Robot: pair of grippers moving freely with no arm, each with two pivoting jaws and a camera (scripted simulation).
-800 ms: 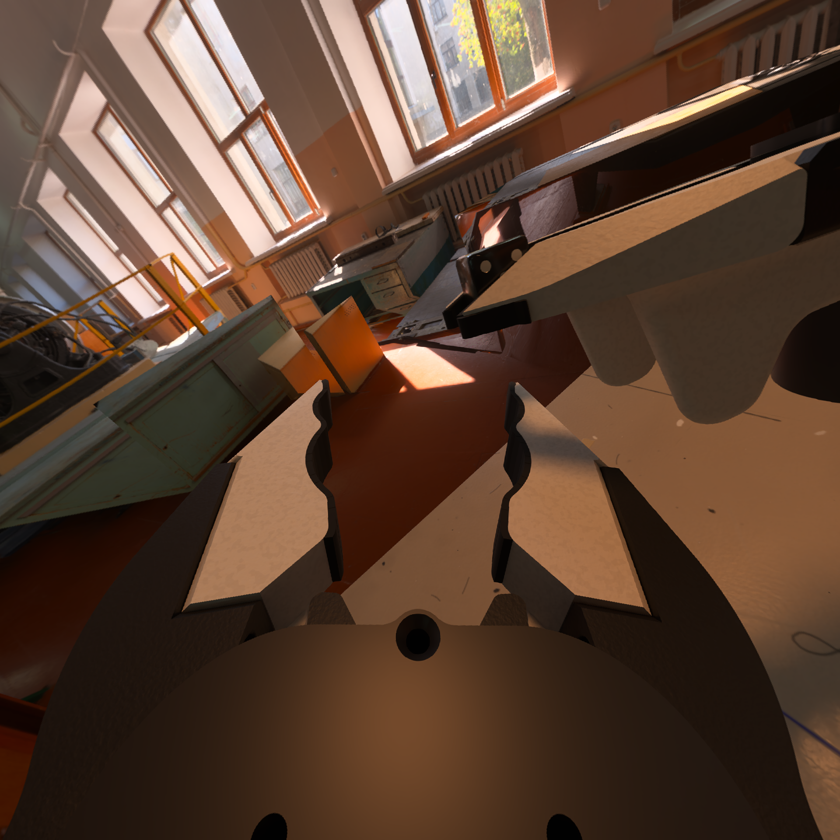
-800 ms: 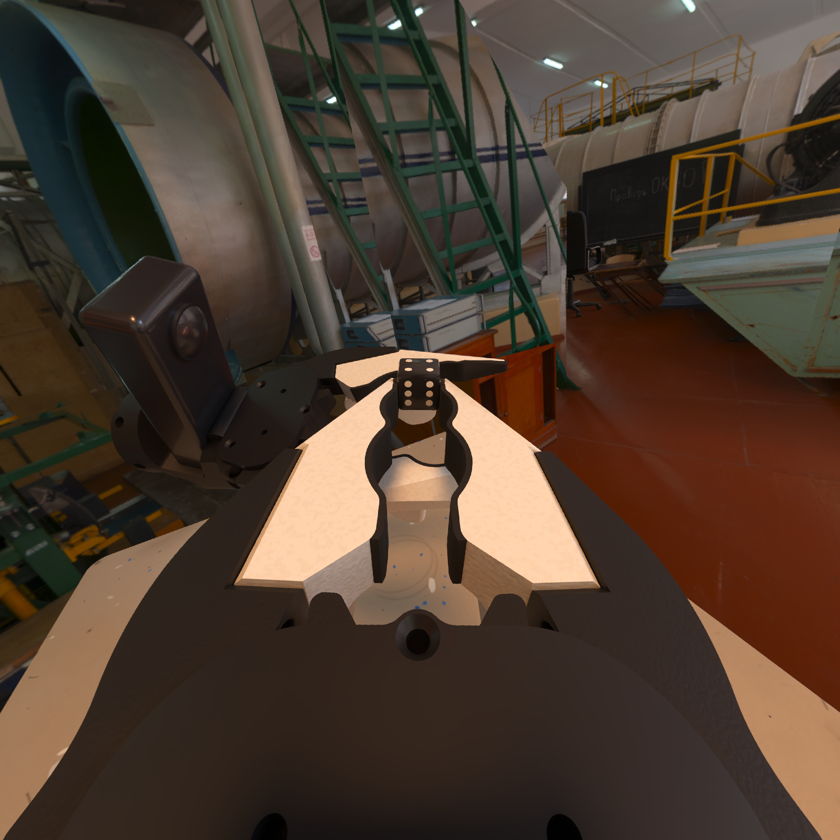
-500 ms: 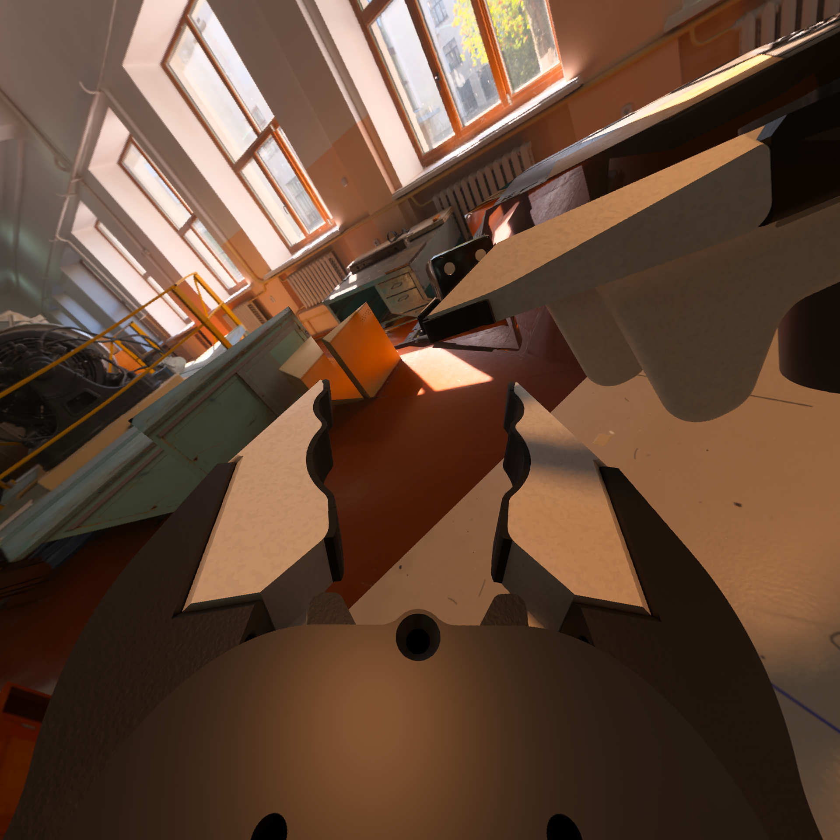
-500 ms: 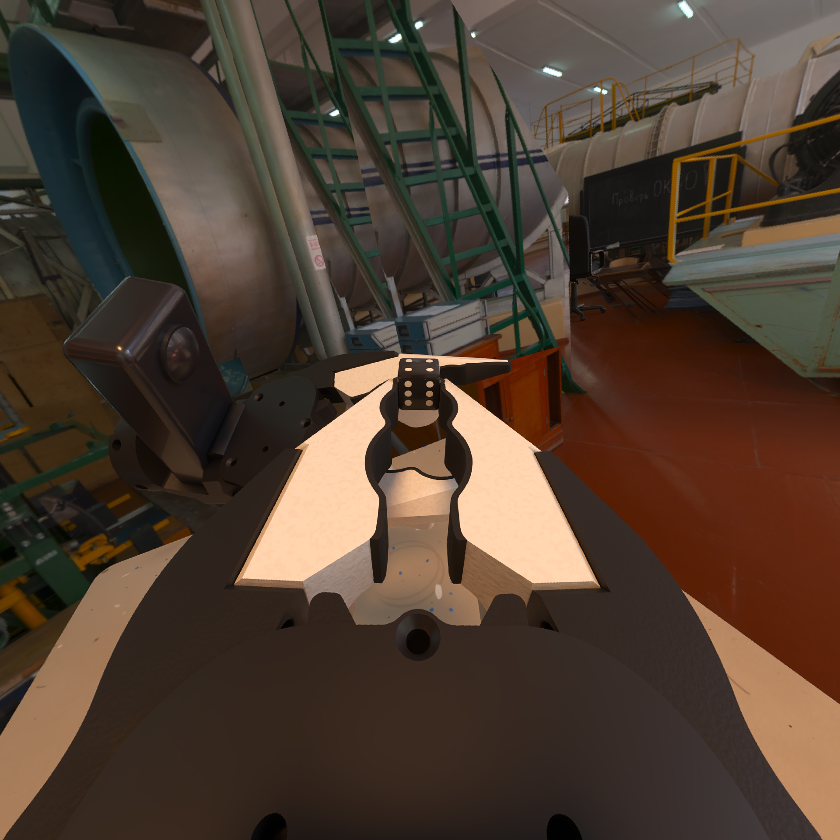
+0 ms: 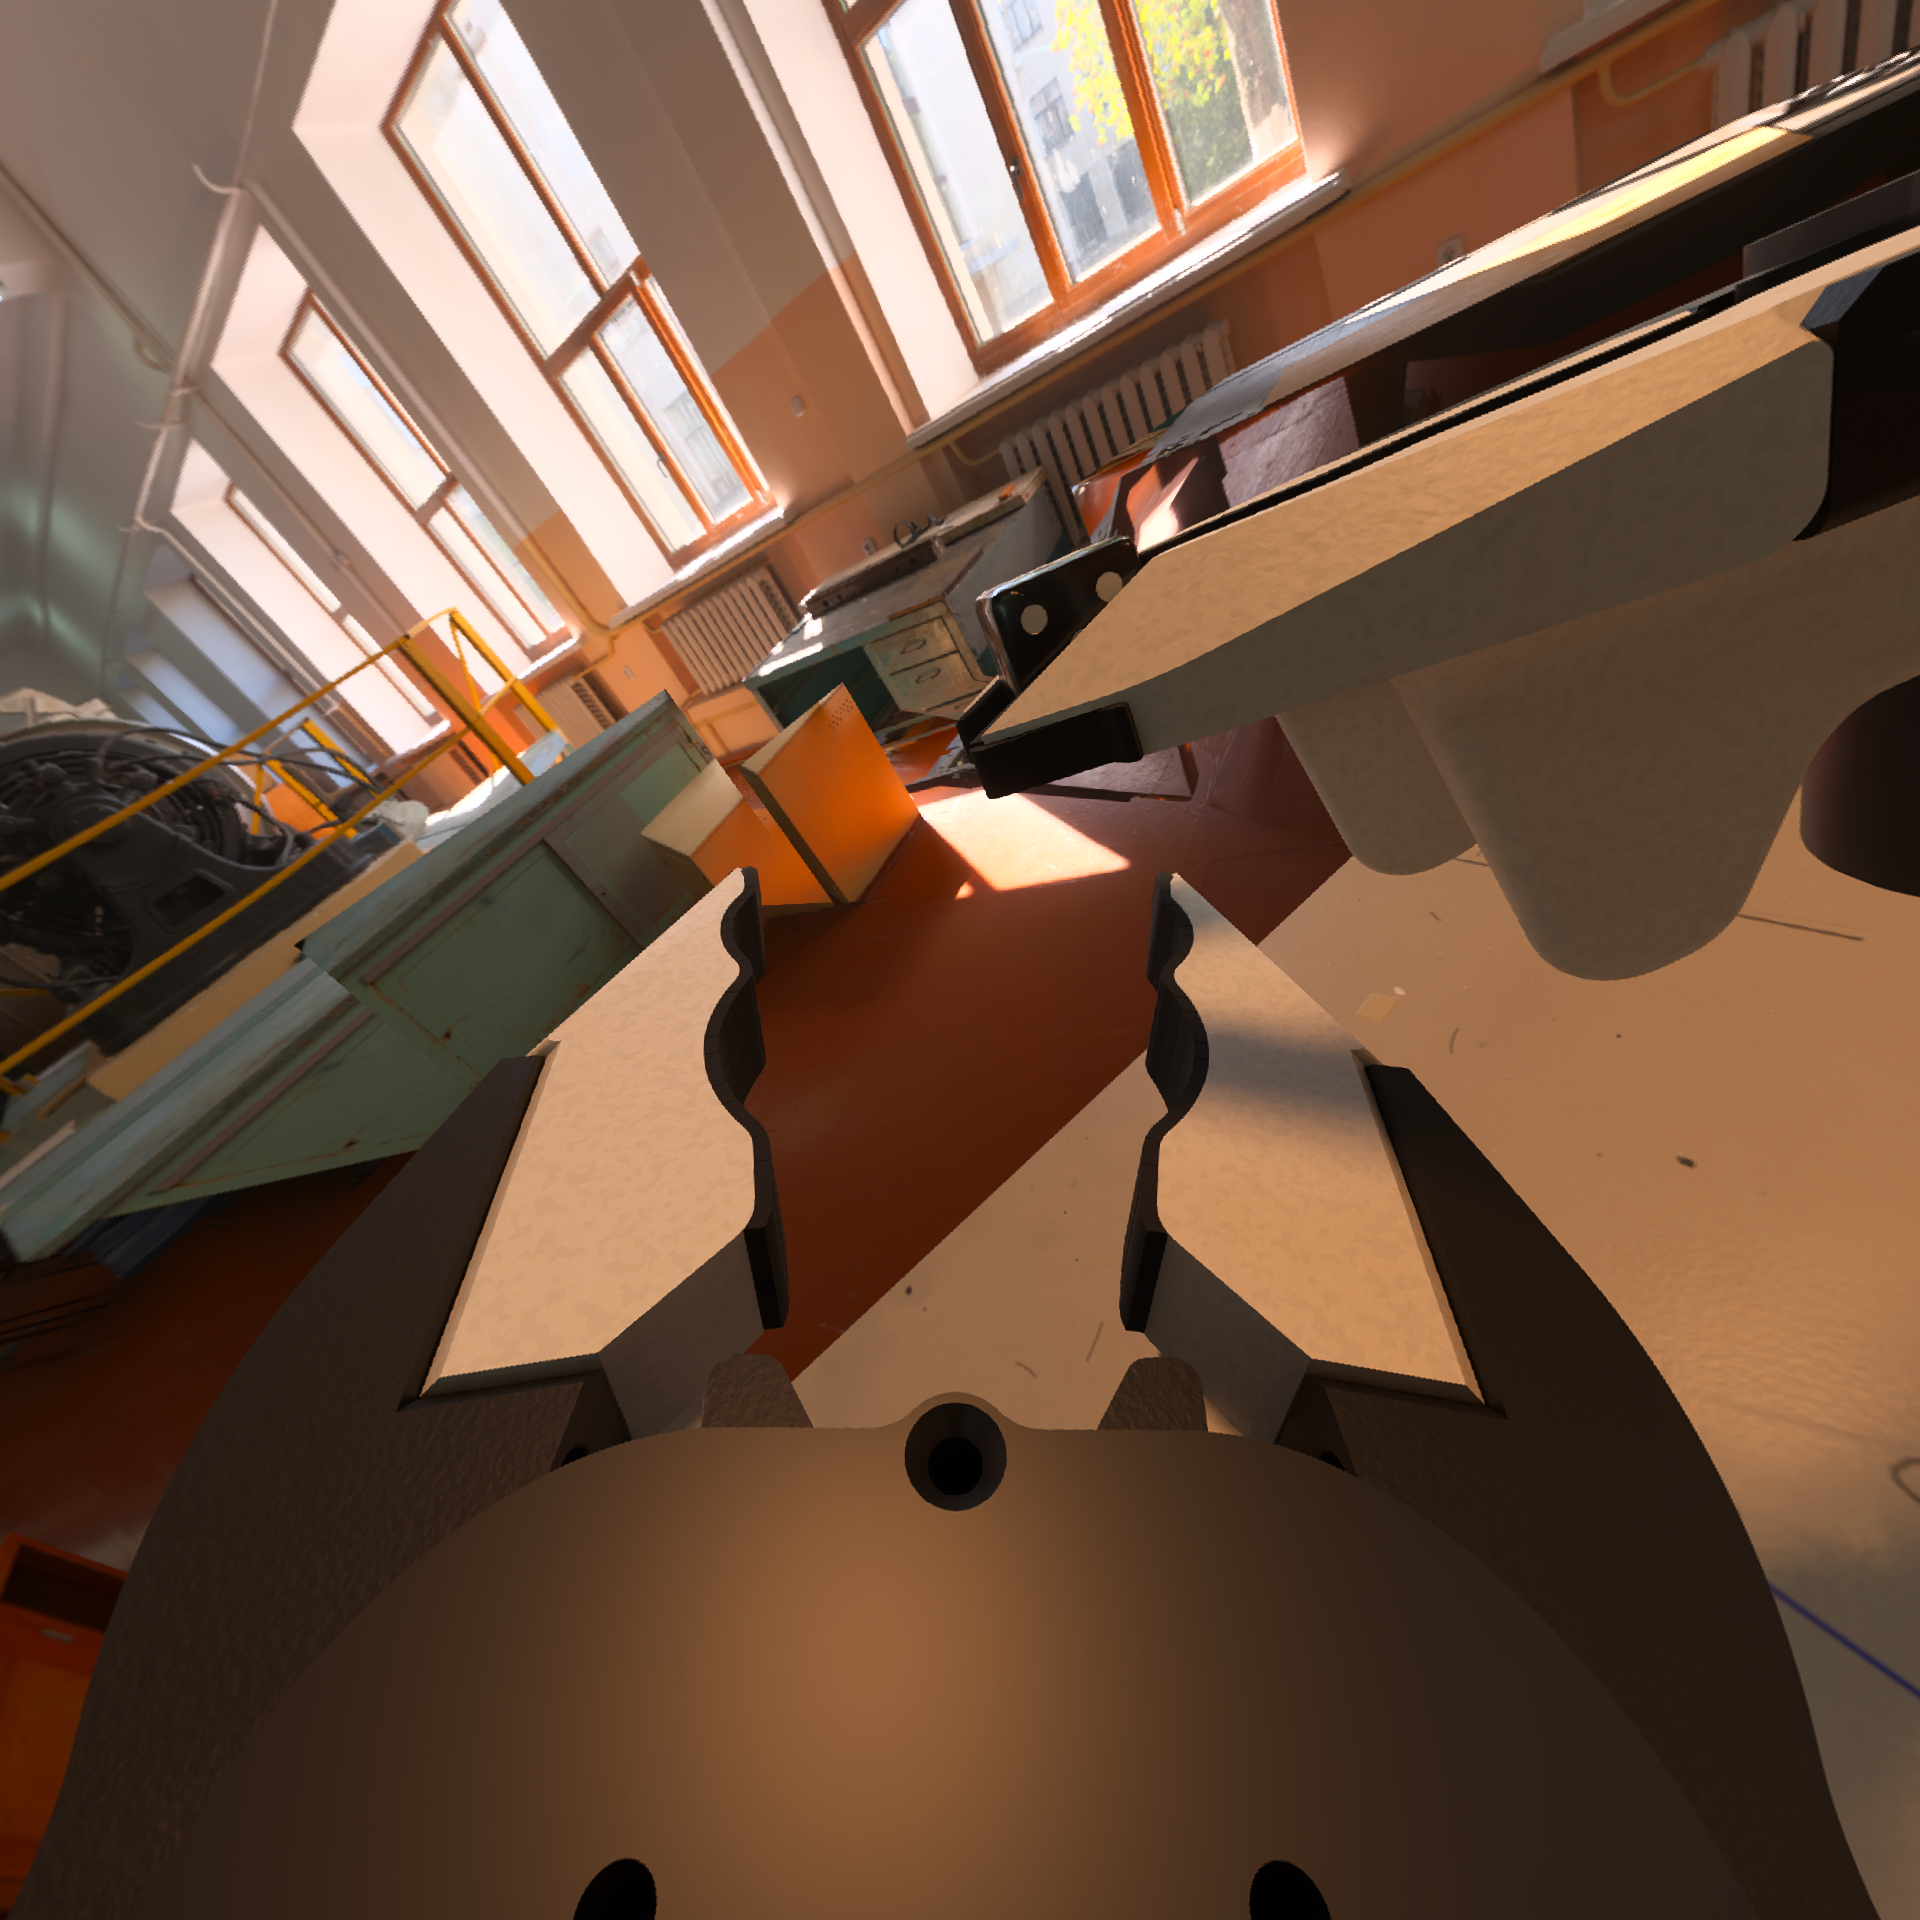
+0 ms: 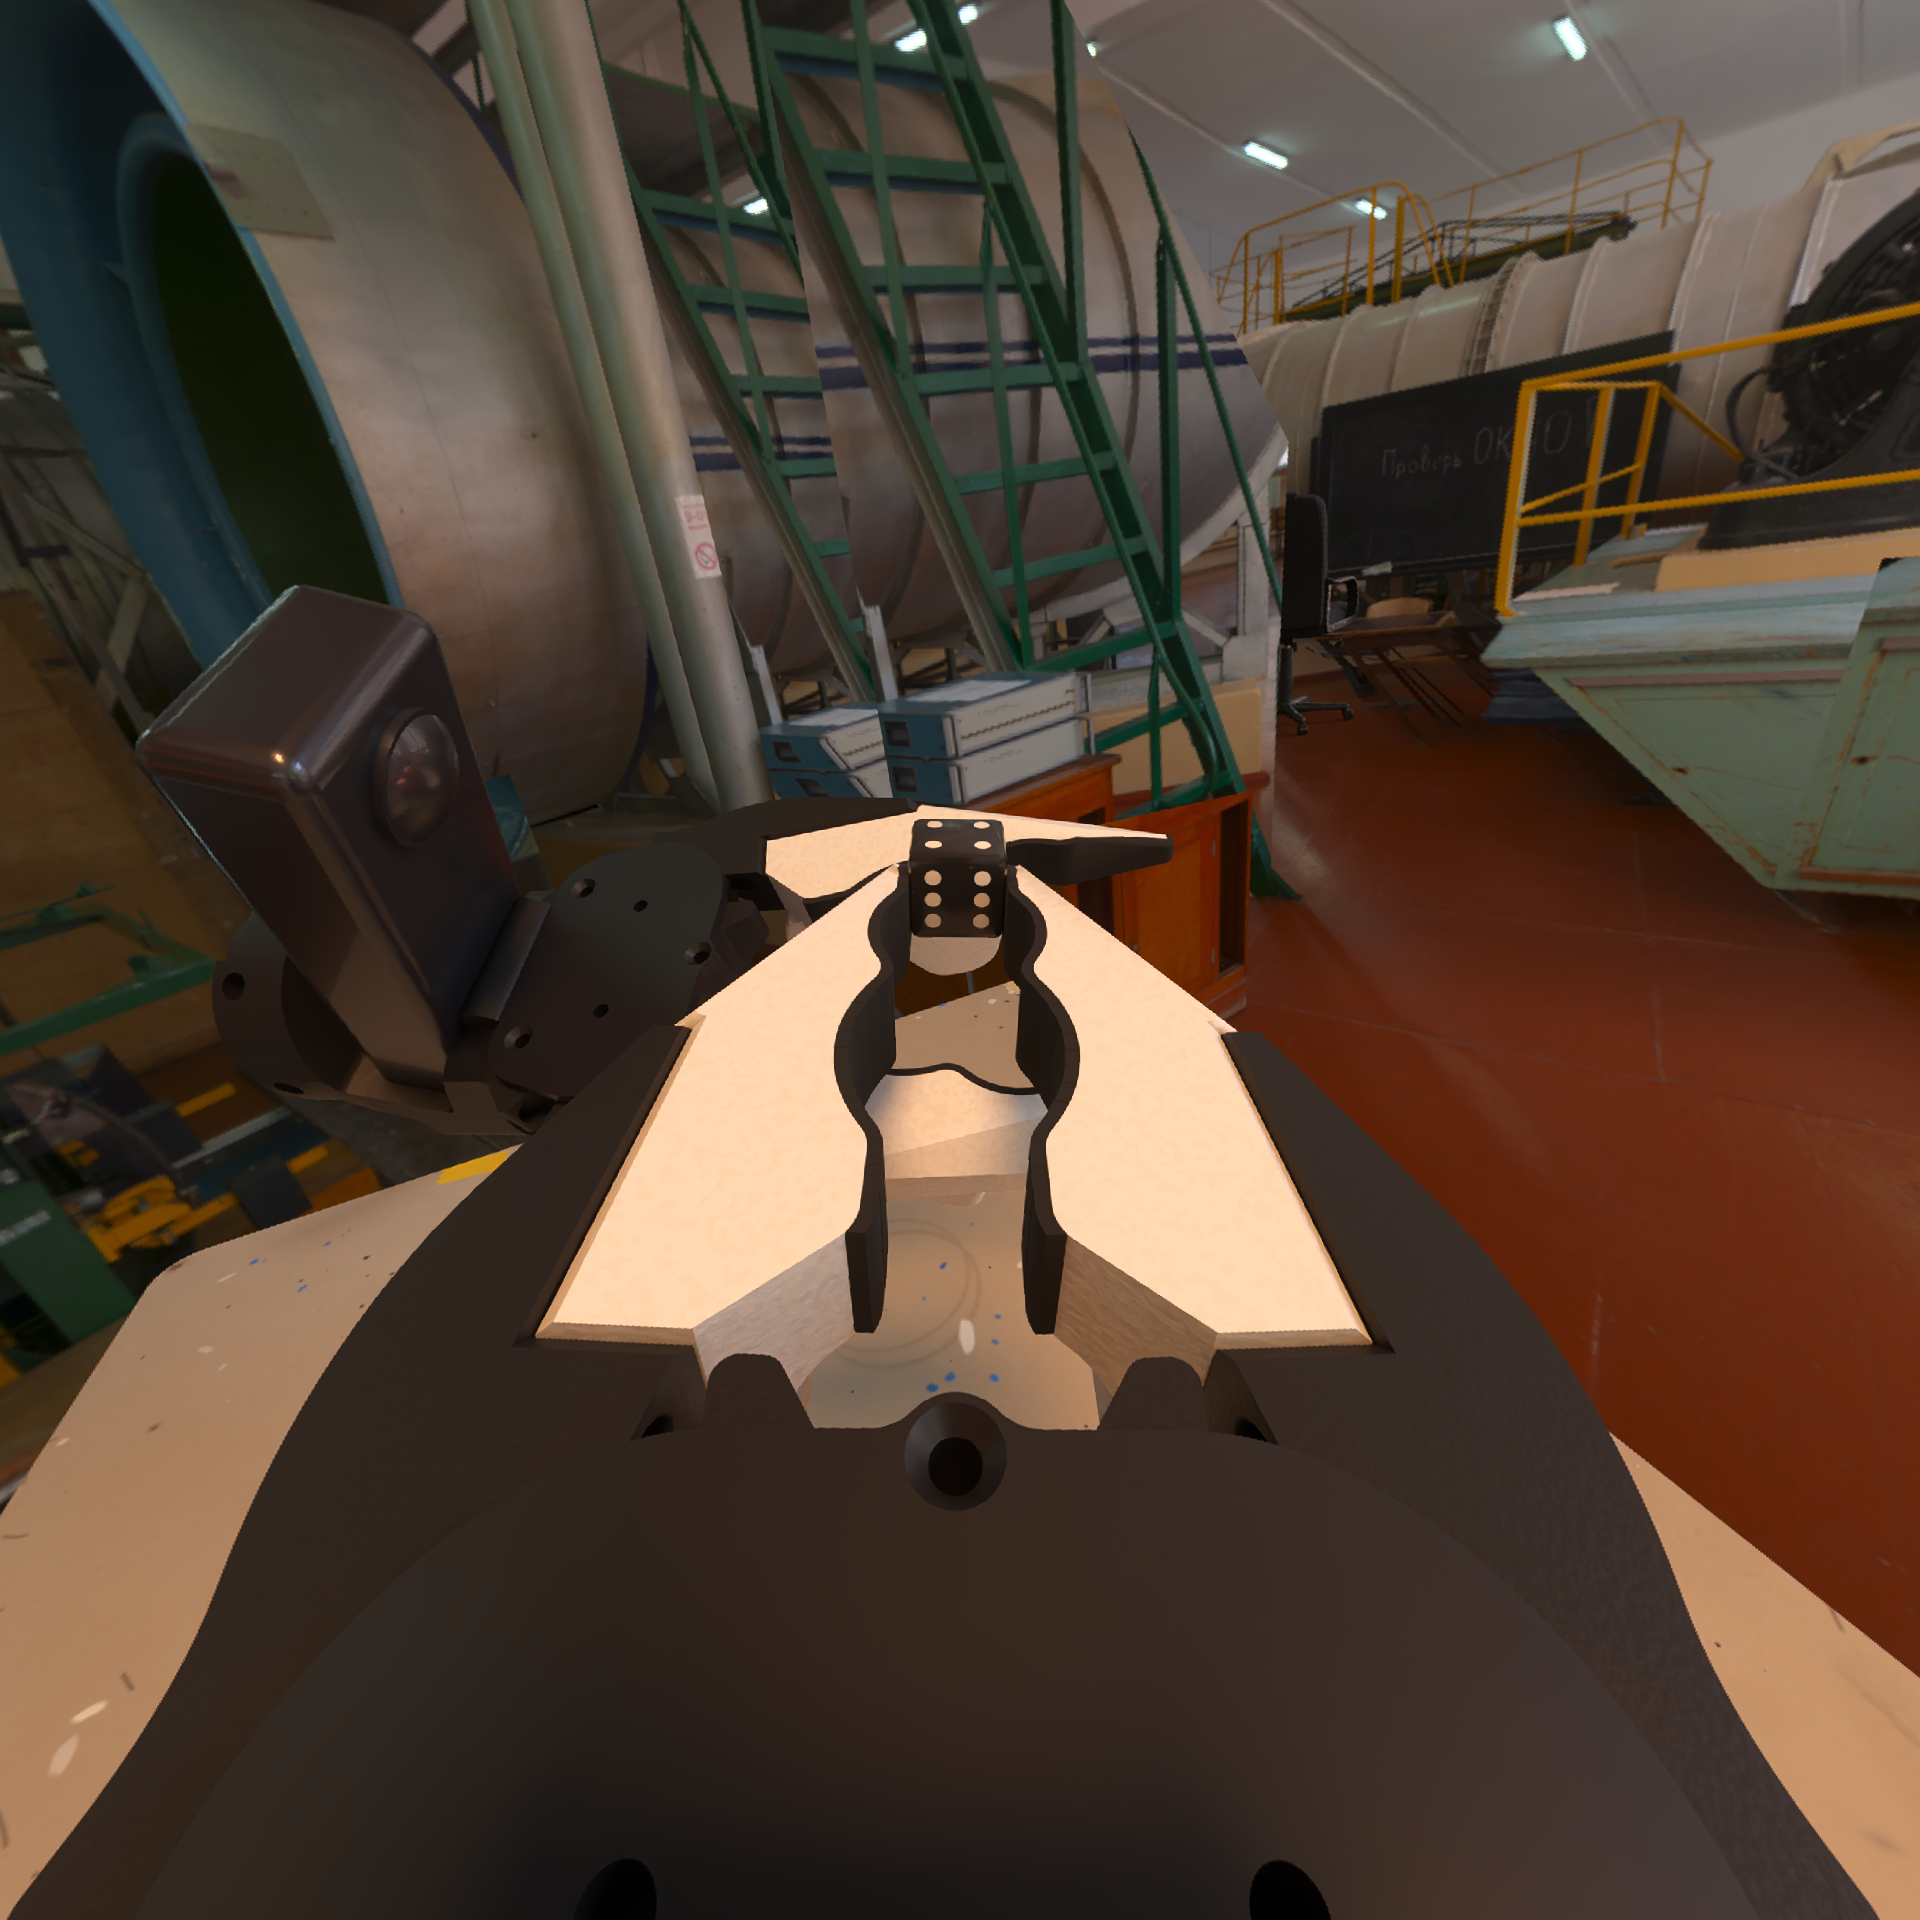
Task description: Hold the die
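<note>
The die (image 6: 956, 883) is black with white dots. My right gripper (image 6: 956, 871) is shut on it, pinching it at the very fingertips above the tan table (image 6: 208, 1403). In the left wrist view the die (image 5: 1049, 615) shows at the tip of the right gripper's fingers (image 5: 1455, 623), up and to the right. My left gripper (image 5: 954, 904) is open and empty, with its jaws wide apart over the table edge, below and short of the die. In the right wrist view the left gripper's body (image 6: 343, 821) sits just beyond the die, at the left.
The table top (image 5: 1558, 1195) ends at an edge with red floor (image 5: 935, 1039) beyond. Green cabinets (image 5: 416, 987) and orange boxes (image 5: 821, 800) stand on the floor. A green stairway (image 6: 935, 364) and a large metal tank (image 6: 364, 416) are far behind.
The right gripper's tip with the die has shifted a little to the left in the left wrist view. Both grippers keep the same opening.
</note>
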